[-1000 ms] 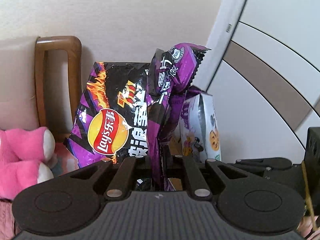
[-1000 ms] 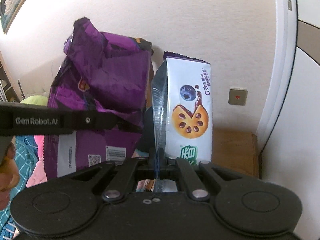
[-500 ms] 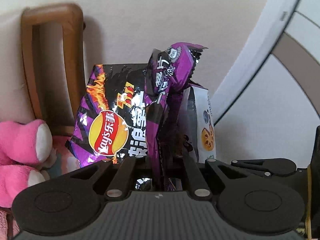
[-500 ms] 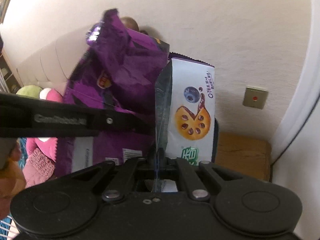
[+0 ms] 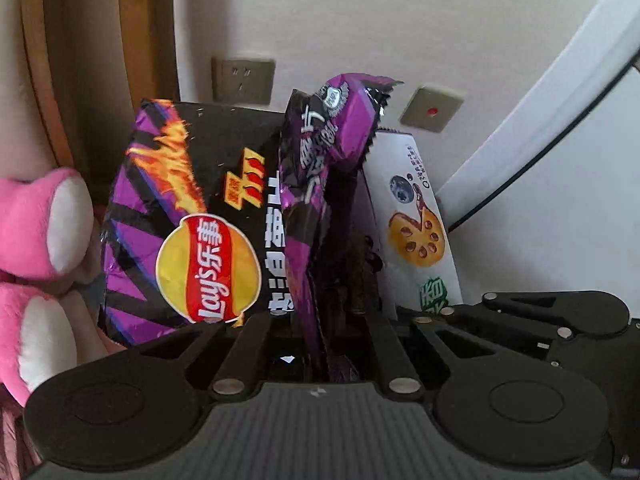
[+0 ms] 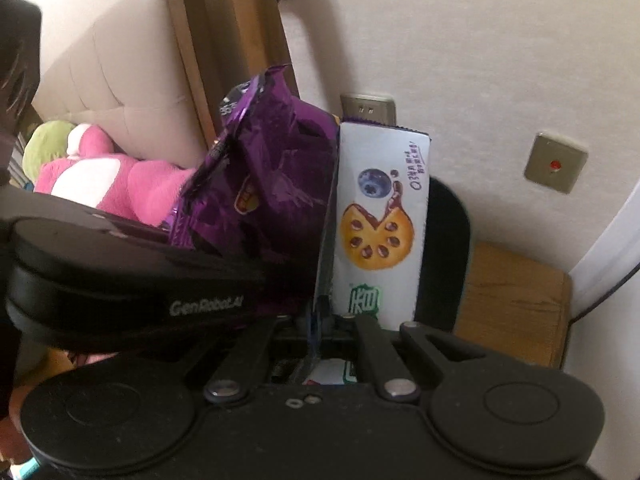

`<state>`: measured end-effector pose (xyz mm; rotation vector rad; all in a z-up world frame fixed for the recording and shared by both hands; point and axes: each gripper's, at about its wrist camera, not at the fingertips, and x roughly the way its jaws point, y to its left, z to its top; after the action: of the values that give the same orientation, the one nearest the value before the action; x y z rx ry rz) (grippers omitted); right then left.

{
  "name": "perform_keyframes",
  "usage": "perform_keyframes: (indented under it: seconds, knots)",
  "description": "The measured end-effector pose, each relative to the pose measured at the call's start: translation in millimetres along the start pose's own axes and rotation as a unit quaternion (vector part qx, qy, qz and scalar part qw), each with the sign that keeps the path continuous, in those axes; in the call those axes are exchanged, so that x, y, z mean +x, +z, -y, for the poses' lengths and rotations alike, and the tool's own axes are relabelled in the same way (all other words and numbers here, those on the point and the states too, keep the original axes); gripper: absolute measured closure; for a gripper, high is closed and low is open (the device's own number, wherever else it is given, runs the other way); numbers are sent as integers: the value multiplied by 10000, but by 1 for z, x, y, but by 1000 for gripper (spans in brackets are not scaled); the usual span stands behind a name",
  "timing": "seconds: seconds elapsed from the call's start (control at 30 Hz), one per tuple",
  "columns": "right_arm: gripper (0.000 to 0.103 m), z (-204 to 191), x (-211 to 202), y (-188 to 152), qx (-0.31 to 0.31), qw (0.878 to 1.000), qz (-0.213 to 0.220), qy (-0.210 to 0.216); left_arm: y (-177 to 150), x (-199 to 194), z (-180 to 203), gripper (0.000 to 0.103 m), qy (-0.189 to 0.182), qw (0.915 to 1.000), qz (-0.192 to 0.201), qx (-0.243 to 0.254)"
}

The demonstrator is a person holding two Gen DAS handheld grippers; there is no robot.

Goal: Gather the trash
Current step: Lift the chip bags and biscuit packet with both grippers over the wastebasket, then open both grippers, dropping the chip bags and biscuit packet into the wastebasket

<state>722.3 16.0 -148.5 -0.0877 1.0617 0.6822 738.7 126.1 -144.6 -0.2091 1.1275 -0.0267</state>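
Lay's chip bag (image 5: 192,240) stands upright, pinched in the left claw (image 5: 320,344); right claw (image 6: 316,320) beside it grips the blueberry biscuit wrapper (image 6: 380,216).

Pink plush toy (image 5: 44,248) at left, wall socket (image 5: 243,80) behind, wooden cabinet (image 6: 516,300) lower right.

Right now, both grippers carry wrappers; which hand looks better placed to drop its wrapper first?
Right, tentatively. The right gripper pinches only the slim white cookie wrapper; the left gripper clamps the bulkier purple chip bag. No bin shows.
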Motion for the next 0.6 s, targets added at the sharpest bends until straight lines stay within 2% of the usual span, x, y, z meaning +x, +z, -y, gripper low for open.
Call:
perform_keyframes:
  seconds: [0.07, 0.1, 0.17, 0.33, 0.43, 0.5, 0.57, 0.6]
  knots:
    - [95, 0, 8, 0, -101, 9999, -43, -72, 3, 9, -3, 96, 69, 9999, -111, -28]
    - [94, -3, 10, -1, -345, 9993, 105, -63, 5, 14, -4, 96, 100, 9998, -161, -34]
    - [86, -6, 17, -2, -452, 9989, 14, -109, 6, 18, -5, 96, 95, 9997, -176, -101]
    - [76, -13, 24, -10, -841, 9961, -28, -266, 0, 30, -5, 93, 66, 9992, -364, -149]
    - [70, -14, 23, -15, -963, 9949, -54, -308, -4, 32, -3, 76, 66, 9991, -399, -161]
    - [62, -14, 21, -18, -997, 9945, -89, -304, -7, 33, -7, 48, -25, 9992, -343, -219]
    - [51, -15, 18, -22, -1038, 9941, -72, -309, -10, 29, -11, 39, -76, 9993, -219, -285]
    - [50, -15, 16, -24, -1055, 9939, -56, -322, -12, 27, -13, 39, -92, 9993, -175, -305]
